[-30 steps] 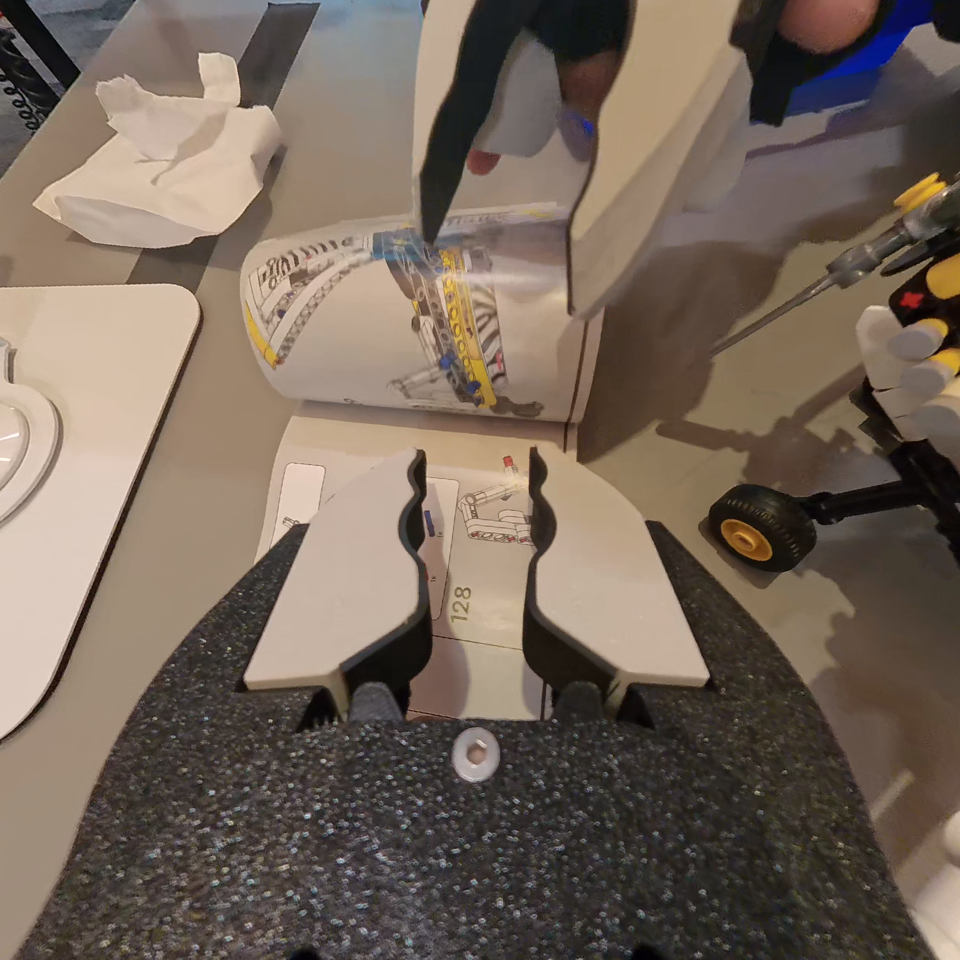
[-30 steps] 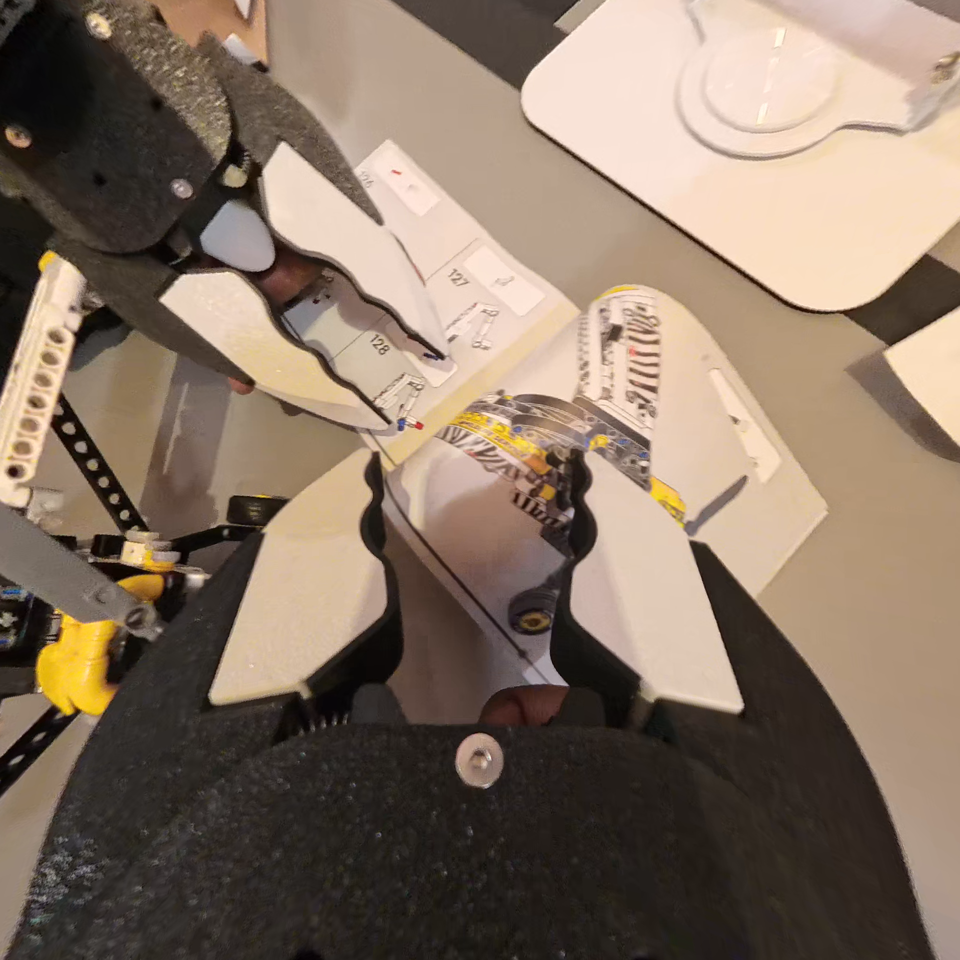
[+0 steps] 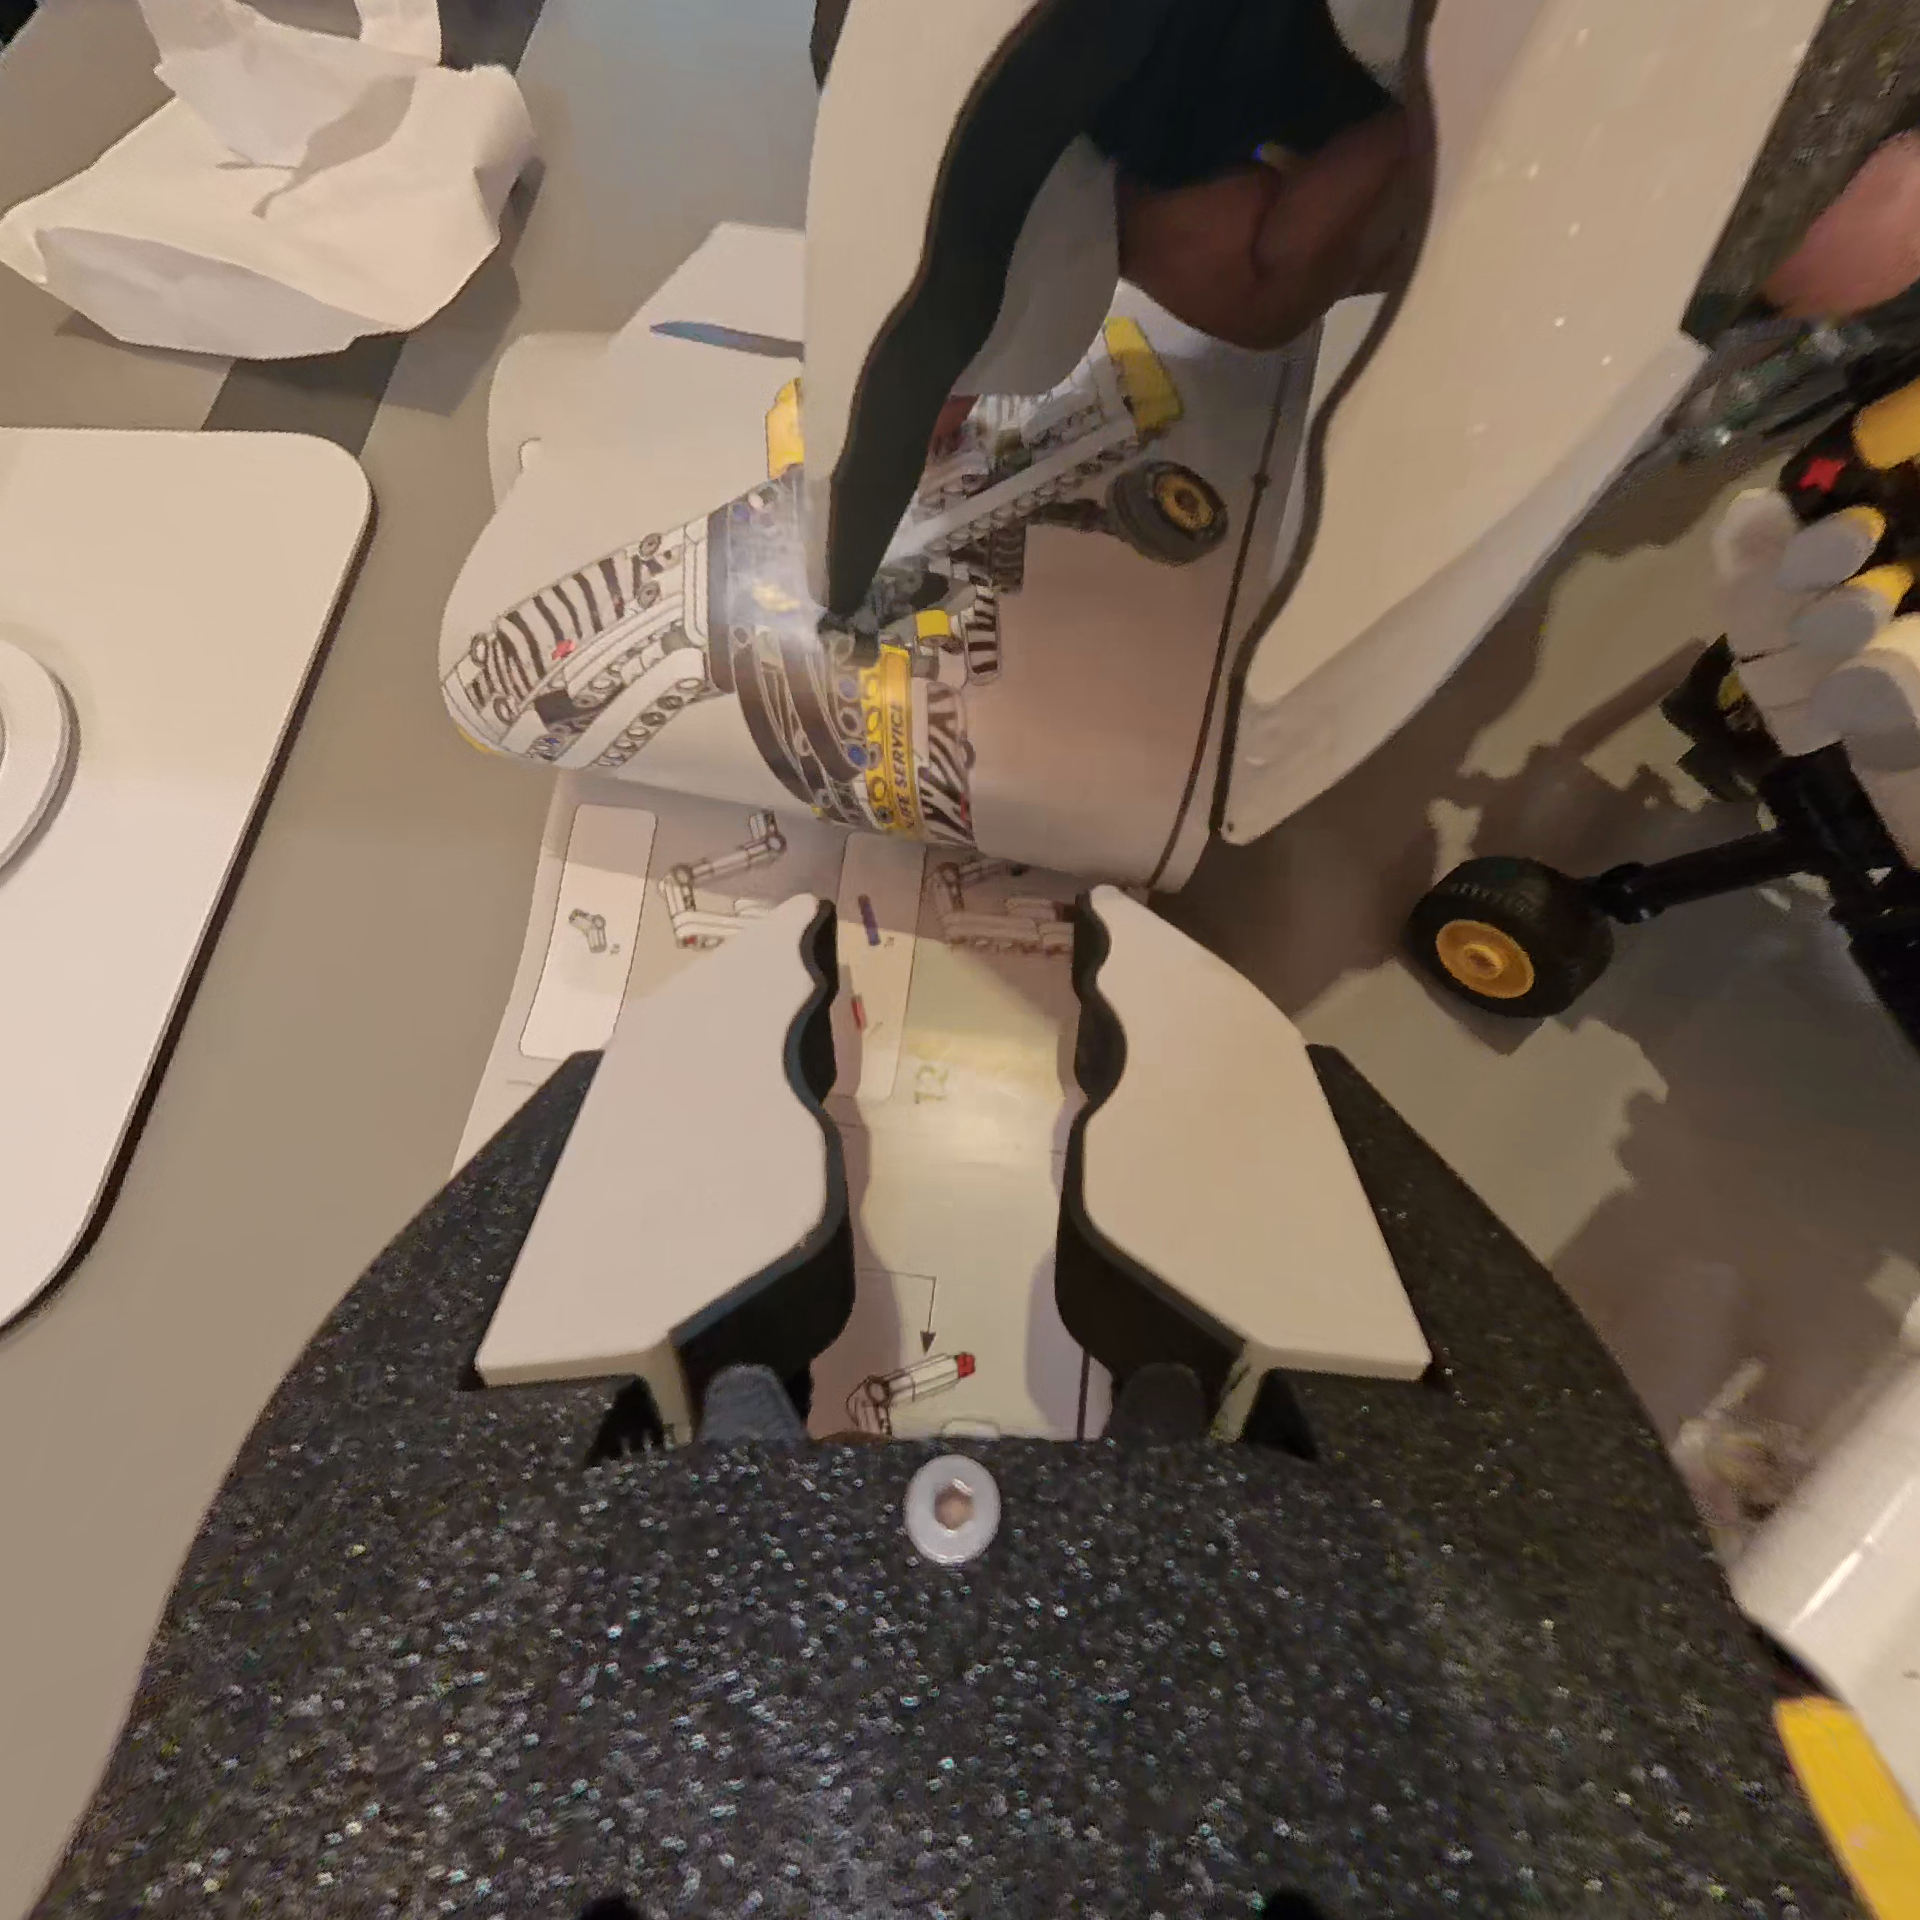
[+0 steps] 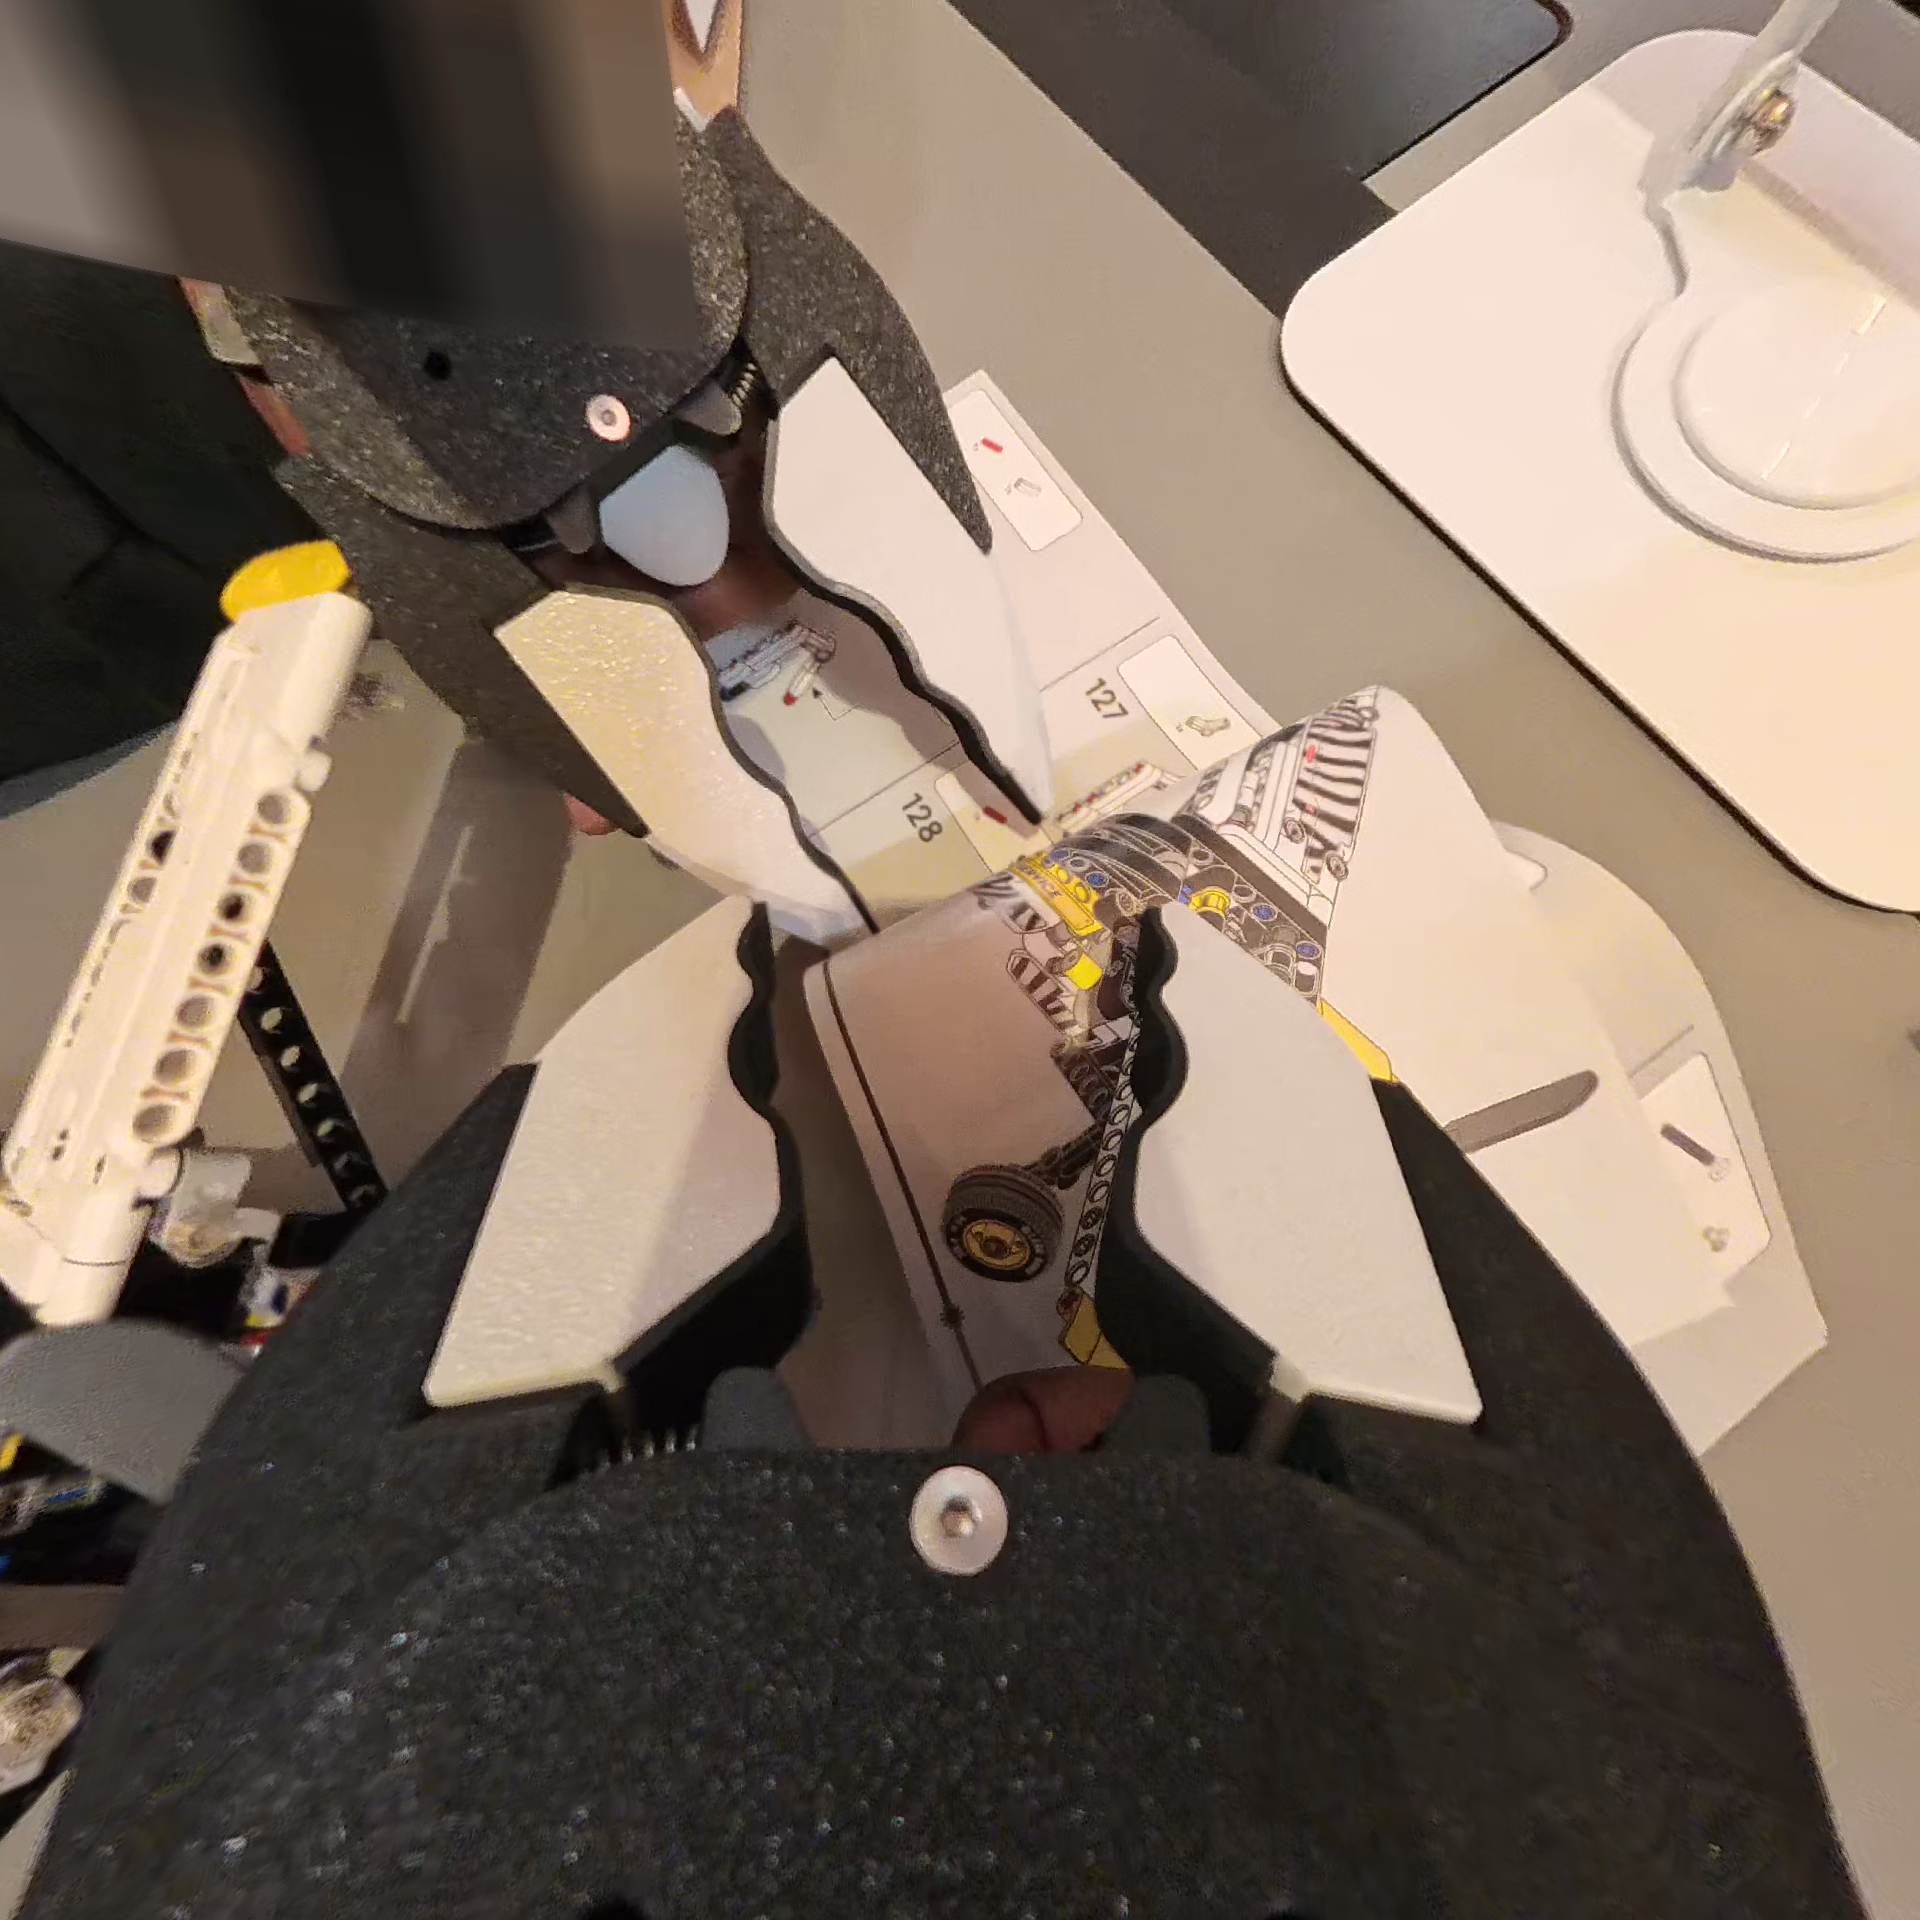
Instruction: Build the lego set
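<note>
L gripper (image 3: 951, 997) jaws standing open over booklet (image 3: 727, 904) flat page; R gripper (image 4: 951, 997) jaws open, one fingertip touching booklet's curled page (image 4: 935, 1060); toy wheel (image 3: 1507, 940) beside booklet on tabletop (image 3: 312, 1039).

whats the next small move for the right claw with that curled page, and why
Probably push the curled page further over and down toward flat. The right claw stands open with one fingertip on the bowed sheet of the booklet, which arches up rather than lying flat. The left claw is open over the flat page and grips nothing.
</note>
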The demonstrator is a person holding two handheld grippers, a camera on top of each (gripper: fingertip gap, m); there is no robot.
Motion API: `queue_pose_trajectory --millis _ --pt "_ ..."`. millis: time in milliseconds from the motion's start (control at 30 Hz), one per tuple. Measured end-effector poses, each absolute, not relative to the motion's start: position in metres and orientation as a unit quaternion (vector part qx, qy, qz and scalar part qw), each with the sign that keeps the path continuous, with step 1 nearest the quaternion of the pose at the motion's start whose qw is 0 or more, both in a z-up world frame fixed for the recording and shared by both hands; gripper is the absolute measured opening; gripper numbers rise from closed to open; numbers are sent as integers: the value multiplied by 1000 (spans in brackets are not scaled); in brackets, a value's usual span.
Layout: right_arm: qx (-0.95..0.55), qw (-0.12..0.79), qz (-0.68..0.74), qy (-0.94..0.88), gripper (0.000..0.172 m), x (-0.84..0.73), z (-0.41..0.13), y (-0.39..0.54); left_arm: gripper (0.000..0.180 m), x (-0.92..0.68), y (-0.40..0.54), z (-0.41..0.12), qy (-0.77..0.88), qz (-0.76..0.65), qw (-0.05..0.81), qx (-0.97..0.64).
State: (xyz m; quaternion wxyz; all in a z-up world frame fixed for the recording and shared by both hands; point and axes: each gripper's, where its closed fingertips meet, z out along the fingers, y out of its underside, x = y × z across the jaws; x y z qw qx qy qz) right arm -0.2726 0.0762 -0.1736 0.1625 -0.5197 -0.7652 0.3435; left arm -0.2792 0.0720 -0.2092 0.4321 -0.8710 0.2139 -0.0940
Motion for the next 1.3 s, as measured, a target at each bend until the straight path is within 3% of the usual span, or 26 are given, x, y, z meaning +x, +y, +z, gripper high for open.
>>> queue_pose_trajectory --millis 233,467,933,1300 --pt "-497 162 353 -776 67 -288 -167 61 44 -293 65 -213 196 -87 426 -879" --pt "-520 280 327 -738 66 -248 -126 126 44 -292 64 -215 204 -82 420 -880" --pt "-537 193 305 -762 68 -204 -188 118 44 -285 65 -214 212 -89 423 -876" --pt "-503 210 304 -781 67 -224 -176 94 45 -282 61 -212 213 -111 427 -872"
